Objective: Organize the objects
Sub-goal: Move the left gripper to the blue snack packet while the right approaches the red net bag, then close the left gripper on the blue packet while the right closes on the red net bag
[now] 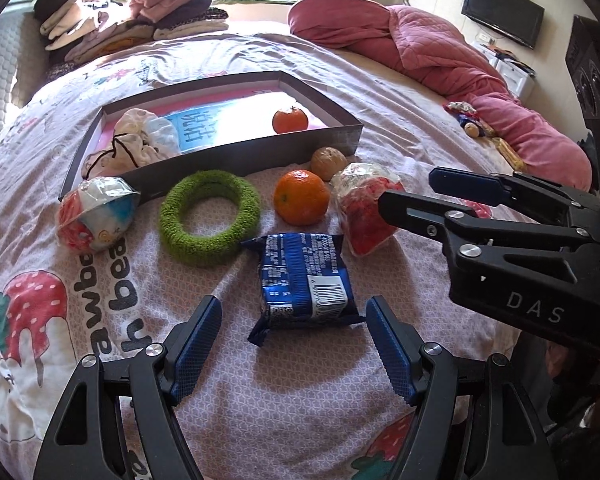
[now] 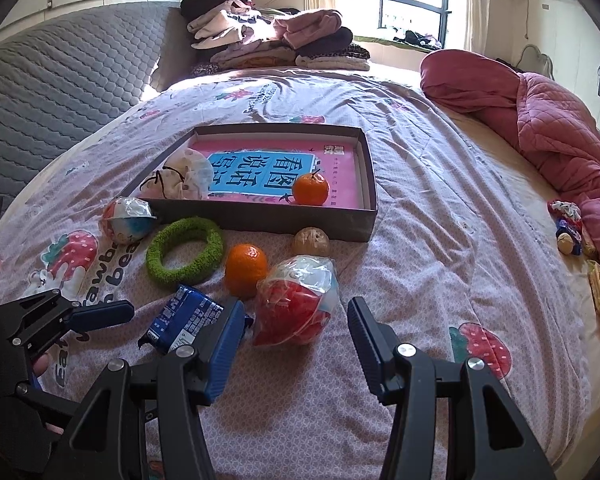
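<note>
Near the bed's (image 1: 300, 420) front edge, a crinkled blue snack packet (image 1: 304, 280) with white barcode lies flat; left claw (image 1: 294, 344) released astride it; right claw (image 2: 296, 344) released.

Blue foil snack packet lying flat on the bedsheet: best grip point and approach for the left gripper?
Grip the blue foil snack packet across its puffed middle, pads on the two long side edges. Come from above and from the near end: the packet lies flat, its length running along the left gripper's line, and it already sits between the open fingers. Avoid the crimped near end; it looks thin and floppy.
</note>
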A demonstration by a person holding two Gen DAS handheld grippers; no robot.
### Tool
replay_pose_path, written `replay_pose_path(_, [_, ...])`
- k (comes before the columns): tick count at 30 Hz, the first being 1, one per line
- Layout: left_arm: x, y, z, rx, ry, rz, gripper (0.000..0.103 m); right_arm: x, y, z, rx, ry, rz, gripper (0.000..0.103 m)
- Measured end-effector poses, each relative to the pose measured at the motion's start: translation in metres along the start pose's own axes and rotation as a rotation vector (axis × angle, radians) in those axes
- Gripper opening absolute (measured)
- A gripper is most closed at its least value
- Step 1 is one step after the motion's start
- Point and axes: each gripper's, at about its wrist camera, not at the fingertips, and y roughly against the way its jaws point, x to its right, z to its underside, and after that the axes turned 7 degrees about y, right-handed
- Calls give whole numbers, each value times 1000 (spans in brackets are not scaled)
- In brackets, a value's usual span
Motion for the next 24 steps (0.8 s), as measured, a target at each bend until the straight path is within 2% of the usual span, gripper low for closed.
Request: replay_pose_path(24, [9, -26, -5, 8, 23, -60, 76, 0, -23, 0, -32, -35, -7, 53])
